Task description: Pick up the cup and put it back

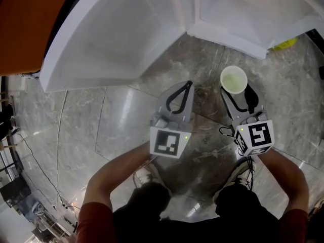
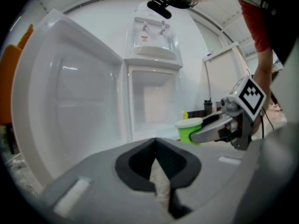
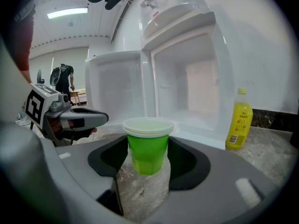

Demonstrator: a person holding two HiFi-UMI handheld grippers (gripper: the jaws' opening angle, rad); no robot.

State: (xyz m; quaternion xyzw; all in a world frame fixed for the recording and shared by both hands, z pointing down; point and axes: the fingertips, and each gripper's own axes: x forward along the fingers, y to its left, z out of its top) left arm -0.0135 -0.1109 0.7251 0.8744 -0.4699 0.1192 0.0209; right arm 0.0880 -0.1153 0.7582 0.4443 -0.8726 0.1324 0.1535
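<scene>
Cup (image 3: 147,146) clamped in R gripper (image 3: 147,164) jaws, L gripper (image 1: 187,85) jaws together; yellow bottle (image 3: 239,118) beside open white cabinet (image 3: 187,78).

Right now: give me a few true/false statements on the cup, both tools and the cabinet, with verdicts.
1. The right tool grips the green cup. True.
2. The left tool has its jaws wide apart. False: they are together with nothing between them.
3. The white cabinet's door stands open. True.
4. The yellow bottle stands inside the cabinet. False: it stands outside on the marble floor, to the cabinet's right in the right gripper view.
</scene>
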